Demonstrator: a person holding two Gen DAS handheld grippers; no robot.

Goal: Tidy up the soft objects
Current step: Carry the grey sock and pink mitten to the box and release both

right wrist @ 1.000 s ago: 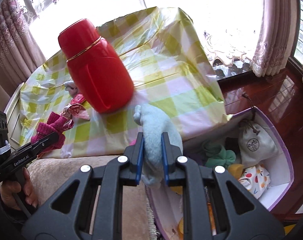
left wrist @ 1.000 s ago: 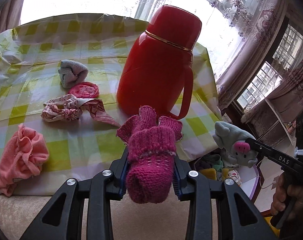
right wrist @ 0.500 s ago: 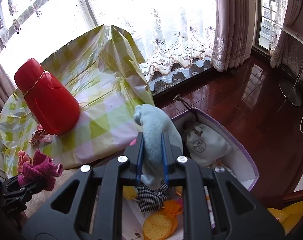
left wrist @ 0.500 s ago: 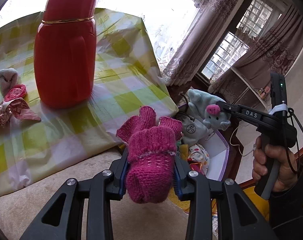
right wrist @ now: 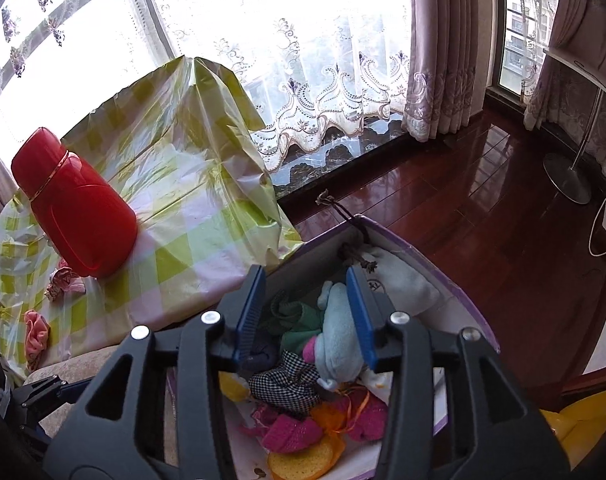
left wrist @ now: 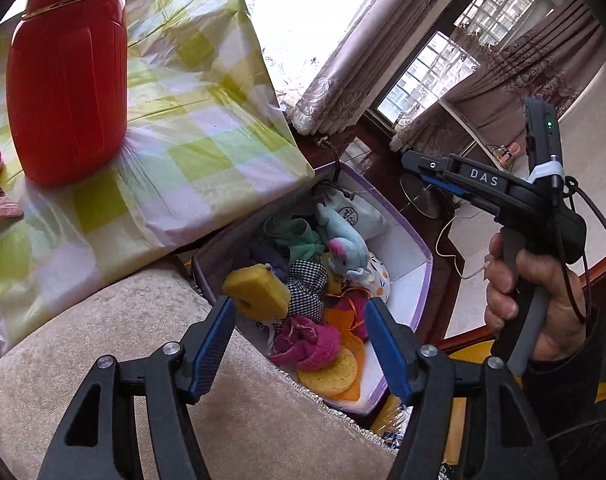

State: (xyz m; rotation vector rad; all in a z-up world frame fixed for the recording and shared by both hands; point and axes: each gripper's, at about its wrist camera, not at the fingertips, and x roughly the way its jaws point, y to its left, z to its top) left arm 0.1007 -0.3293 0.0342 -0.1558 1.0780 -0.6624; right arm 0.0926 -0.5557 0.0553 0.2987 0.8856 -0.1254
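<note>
My left gripper (left wrist: 299,320) is open and empty above the purple-rimmed box (left wrist: 415,280) on the floor. The magenta knitted sock (left wrist: 307,342) lies in the box below it. My right gripper (right wrist: 305,312) is open and empty over the same box (right wrist: 443,268). The pale blue plush elephant (right wrist: 337,340) lies in the box between its fingers; it also shows in the left wrist view (left wrist: 345,250). The box holds several soft things: a yellow sponge (left wrist: 257,292), a checked cloth (right wrist: 283,380), a white drawstring pouch (right wrist: 399,280).
A table with a yellow-checked cloth (left wrist: 175,120) stands left of the box, bearing a red thermos (left wrist: 67,80) and pink cloths (right wrist: 37,332). A beige cushion (left wrist: 123,340) lies in front. Dark wood floor (right wrist: 483,208) and a lamp base (right wrist: 567,178) lie to the right.
Both grippers moved right over the box and opened. The magenta sock dropped from the left gripper and the plush elephant from the right one; both now lie in the box.
</note>
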